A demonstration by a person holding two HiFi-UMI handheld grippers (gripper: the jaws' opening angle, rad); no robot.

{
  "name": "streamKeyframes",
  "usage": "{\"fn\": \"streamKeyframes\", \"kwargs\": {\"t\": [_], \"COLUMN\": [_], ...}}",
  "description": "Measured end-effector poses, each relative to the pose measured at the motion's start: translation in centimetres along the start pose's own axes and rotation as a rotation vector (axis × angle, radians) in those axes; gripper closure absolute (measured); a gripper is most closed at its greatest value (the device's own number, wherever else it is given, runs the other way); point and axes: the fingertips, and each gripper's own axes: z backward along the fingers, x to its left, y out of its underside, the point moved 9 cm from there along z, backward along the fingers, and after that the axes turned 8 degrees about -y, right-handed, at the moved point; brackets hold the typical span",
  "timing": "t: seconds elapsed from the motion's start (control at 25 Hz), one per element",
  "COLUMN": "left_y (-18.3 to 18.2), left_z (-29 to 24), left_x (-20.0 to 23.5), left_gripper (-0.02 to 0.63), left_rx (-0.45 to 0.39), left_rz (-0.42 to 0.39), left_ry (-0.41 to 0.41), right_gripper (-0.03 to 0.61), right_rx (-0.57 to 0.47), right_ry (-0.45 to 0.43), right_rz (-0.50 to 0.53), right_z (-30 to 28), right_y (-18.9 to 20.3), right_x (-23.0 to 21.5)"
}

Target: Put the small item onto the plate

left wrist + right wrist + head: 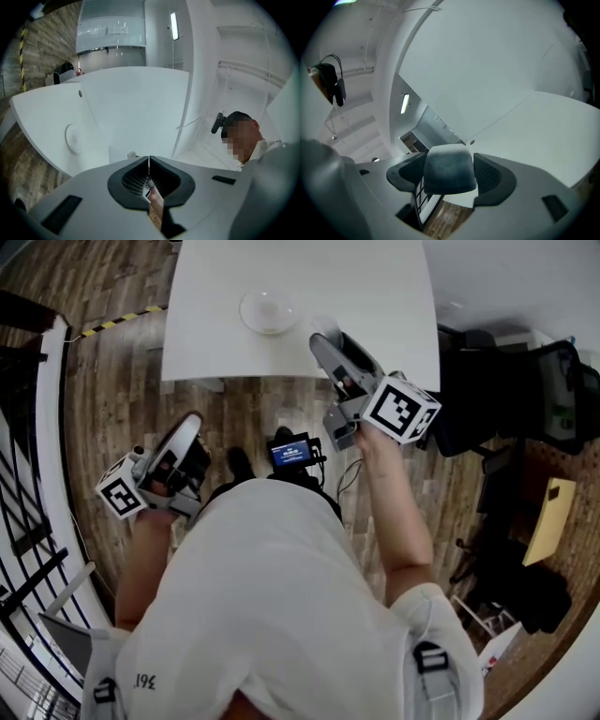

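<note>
A clear glass plate (269, 310) sits near the front edge of the white table (375, 287). My right gripper (325, 337) reaches over the table's front edge, just right of the plate and a little nearer me. It is shut on the small item (449, 169), a pale grey rounded block that fills the gap between the jaws. My left gripper (192, 420) hangs low beside my body over the wooden floor, short of the table. Its jaws (149, 160) meet with nothing between them.
A black chair and dark gear (525, 399) crowd the right side, with a yellow box (551, 517) beyond. A small screen device (291, 451) sits below the table edge. A black railing (28, 474) runs along the left, and yellow-black tape (117, 320) marks the floor.
</note>
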Motion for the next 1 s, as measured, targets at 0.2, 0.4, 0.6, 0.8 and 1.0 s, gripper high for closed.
{"fn": "streamKeyframes", "kwargs": {"t": [0.2, 0.4, 0.6, 0.8, 1.0], "left_y": [0.6, 0.7, 0.6, 0.7, 0.7], "left_z": [0.4, 1.6, 2.8, 3.6, 3.9], "left_x": [0.0, 0.2, 0.0, 0.2, 0.3], "left_gripper": [0.607, 0.607, 0.607, 0.607, 0.606], "left_rx": [-0.027, -0.064, -0.133, -0.180, -0.198], "left_rz": [0.005, -0.003, 0.004, 0.000, -0.008], "left_ry": [-0.022, -0.071, -0.128, -0.168, -0.191], "right_gripper": [0.264, 0.264, 0.264, 0.264, 0.264], "right_rx": [0.085, 0.211, 0.336, 0.437, 0.540], "right_ry": [0.036, 0.103, 0.177, 0.232, 0.317], "right_rz": [0.044, 0.154, 0.225, 0.273, 0.427], "right_z": [-2.9, -6.9, -10.3, -13.4, -16.4], "right_y": [0.4, 1.4, 2.9, 3.9, 4.6], "right_x": [-3.4, -7.3, -11.3, -14.3, -15.9]}}
